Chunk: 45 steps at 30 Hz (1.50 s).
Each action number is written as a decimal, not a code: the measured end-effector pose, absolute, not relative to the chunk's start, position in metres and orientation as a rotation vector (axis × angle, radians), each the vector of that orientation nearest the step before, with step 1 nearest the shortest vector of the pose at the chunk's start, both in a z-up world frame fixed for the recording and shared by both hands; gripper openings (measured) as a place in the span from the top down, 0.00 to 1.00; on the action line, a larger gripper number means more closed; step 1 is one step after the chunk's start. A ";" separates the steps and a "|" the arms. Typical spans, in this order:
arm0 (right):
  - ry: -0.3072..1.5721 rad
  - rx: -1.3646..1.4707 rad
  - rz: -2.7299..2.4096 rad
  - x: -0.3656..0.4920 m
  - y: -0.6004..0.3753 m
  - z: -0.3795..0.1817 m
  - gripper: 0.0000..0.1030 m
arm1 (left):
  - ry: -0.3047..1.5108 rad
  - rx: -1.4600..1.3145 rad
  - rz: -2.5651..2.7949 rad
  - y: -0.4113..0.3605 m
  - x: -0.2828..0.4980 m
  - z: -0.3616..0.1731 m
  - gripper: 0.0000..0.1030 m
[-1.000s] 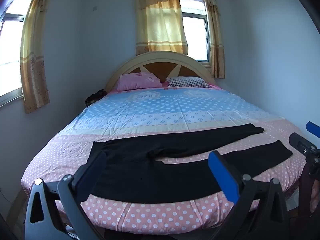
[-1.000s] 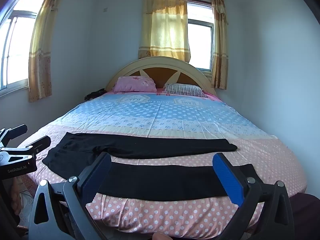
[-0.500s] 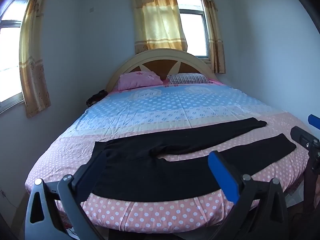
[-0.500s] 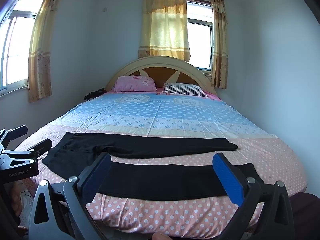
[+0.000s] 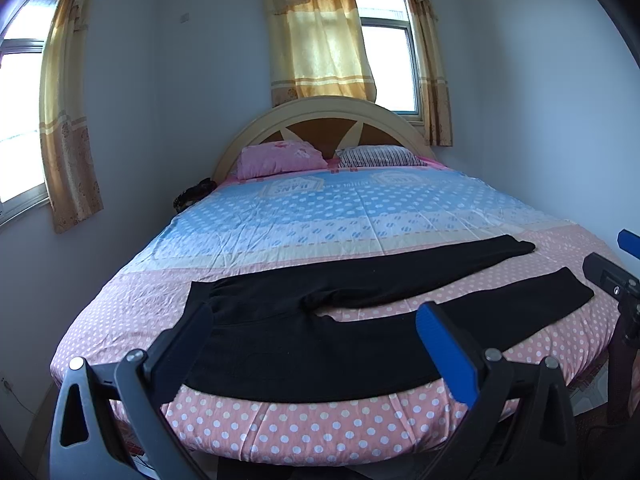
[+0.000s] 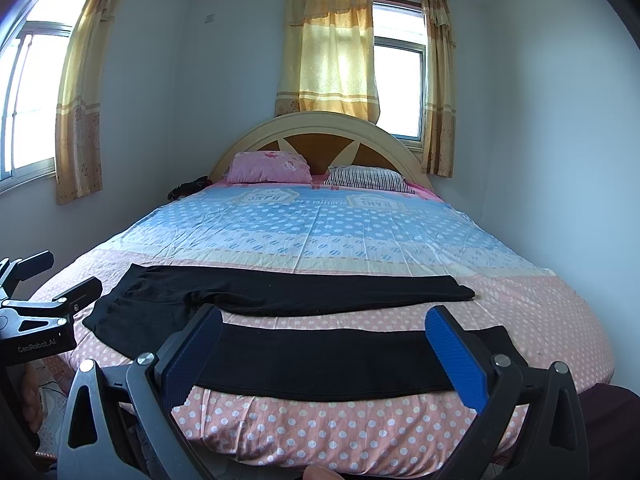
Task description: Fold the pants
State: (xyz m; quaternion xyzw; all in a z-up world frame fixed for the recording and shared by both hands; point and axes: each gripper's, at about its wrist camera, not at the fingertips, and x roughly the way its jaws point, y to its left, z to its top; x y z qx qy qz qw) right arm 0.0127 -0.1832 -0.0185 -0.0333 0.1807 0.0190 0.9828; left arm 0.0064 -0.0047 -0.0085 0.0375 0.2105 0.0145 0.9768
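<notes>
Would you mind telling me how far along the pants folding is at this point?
Done: the pants lie spread flat on the bed, legs apart and unfolded. In hand: nothing; the left gripper and right gripper are both open above the bed's near edge, touching no cloth. Left: every fold, beginning with laying one leg over the other.

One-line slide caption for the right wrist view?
Open right gripper hovers before black pants spread flat across the polka-dot bed.

left gripper (image 5: 312, 336) spread wide, right gripper (image 6: 324, 340) likewise
</notes>
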 end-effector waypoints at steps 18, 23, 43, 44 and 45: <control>0.371 -0.069 0.039 0.014 -0.184 -0.020 0.01 | 0.419 0.072 0.035 -0.001 0.008 -0.009 0.00; 0.378 -0.070 0.039 0.015 -0.182 -0.022 0.01 | 0.421 0.070 0.037 0.001 0.008 -0.009 0.00; 0.389 -0.073 0.043 0.019 -0.181 -0.027 0.01 | 0.428 0.071 0.037 0.001 0.009 -0.011 0.00; 0.389 -0.073 0.043 0.019 -0.181 -0.027 0.01 | 0.429 0.070 0.036 0.001 0.009 -0.011 0.00; 0.389 -0.073 0.043 0.018 -0.181 -0.027 0.01 | 0.430 0.070 0.035 0.001 0.009 -0.011 0.00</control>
